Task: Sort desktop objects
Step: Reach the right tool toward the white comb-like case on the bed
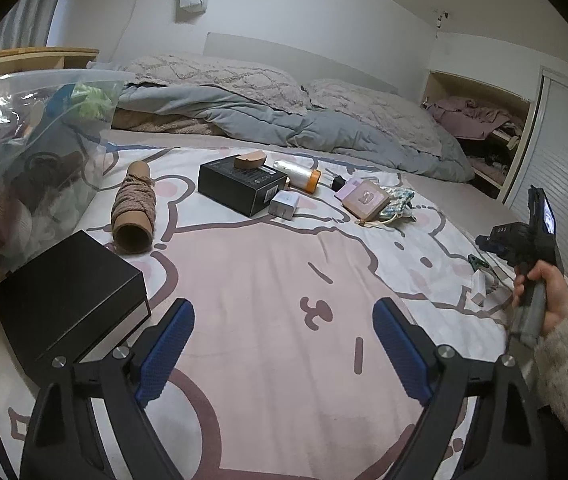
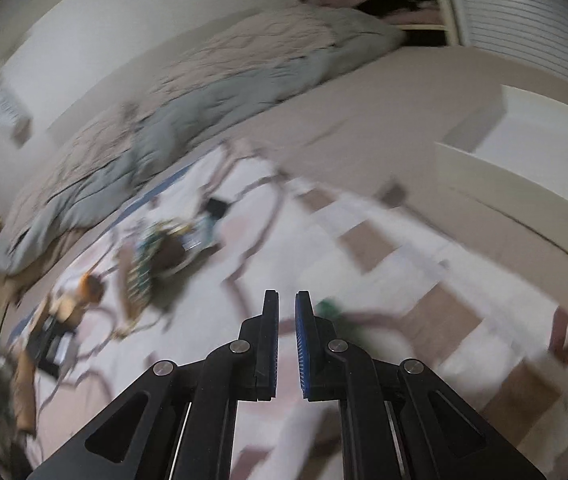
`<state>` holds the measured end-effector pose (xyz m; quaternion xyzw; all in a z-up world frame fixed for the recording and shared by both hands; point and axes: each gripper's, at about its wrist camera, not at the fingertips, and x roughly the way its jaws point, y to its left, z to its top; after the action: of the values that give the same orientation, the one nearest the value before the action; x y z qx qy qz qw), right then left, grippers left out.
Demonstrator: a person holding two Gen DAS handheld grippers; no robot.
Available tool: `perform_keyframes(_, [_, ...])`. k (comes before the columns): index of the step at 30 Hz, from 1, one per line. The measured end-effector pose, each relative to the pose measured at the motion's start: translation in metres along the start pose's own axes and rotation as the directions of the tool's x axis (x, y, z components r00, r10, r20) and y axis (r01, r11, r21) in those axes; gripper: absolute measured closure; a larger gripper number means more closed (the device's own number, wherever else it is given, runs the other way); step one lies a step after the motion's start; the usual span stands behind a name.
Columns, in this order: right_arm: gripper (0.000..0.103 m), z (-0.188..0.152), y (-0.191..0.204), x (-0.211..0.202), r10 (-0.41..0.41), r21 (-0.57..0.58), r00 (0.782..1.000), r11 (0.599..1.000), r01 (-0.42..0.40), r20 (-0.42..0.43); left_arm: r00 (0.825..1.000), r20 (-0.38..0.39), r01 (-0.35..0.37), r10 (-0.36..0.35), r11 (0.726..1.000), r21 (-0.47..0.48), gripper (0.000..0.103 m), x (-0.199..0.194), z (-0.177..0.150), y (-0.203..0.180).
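Observation:
On the cartoon-print blanket (image 1: 268,280) lie a twine-wound cardboard tube (image 1: 134,208), a printed black box (image 1: 240,188) with a brown wooden piece (image 1: 249,160) on top, a white charger (image 1: 284,205), a white roll with an orange end (image 1: 298,174), a pink case (image 1: 366,198) and a floral pouch (image 1: 398,200). My left gripper (image 1: 284,308) hovers open over bare blanket, nothing between its blue pads. A plain black box (image 1: 72,296) sits just left of it. My right gripper (image 2: 286,296) is shut and empty; that view is blurred. A small green item (image 2: 330,308) lies just beyond its right finger.
A clear plastic bin (image 1: 24,92) stuffed with mixed items stands at the left. A person's hand (image 1: 544,292) holds the right gripper's handle at the right edge, near a small white item (image 1: 478,288). A rumpled grey duvet (image 1: 284,120) and pillows fill the back. A white container (image 2: 524,152) stands right.

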<state>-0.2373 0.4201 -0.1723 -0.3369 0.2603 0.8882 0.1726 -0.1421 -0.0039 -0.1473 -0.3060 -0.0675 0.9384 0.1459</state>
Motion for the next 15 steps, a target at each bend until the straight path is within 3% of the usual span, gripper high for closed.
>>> perform_keyframes(4, [0.094,-0.003,-0.019,0.021,0.012,0.049,0.996,0.999,-0.008,-0.085,1.0,-0.006,-0.012,0.012,1.0,0.018,0.012,0.001,-0.002,-0.002])
perform_keyframes(10, [0.094,-0.028,-0.007,0.003,0.029,-0.021,0.988,0.999,-0.033,-0.152,1.0,0.016,-0.003,0.003,1.0,0.022,0.012,-0.003,0.001,-0.005])
perform_keyframes(15, [0.094,-0.052,0.011,-0.003,0.073,-0.007,0.962,0.997,-0.078,-0.263,1.0,0.03,-0.006,0.005,0.999,0.034,0.012,-0.009,0.001,-0.005])
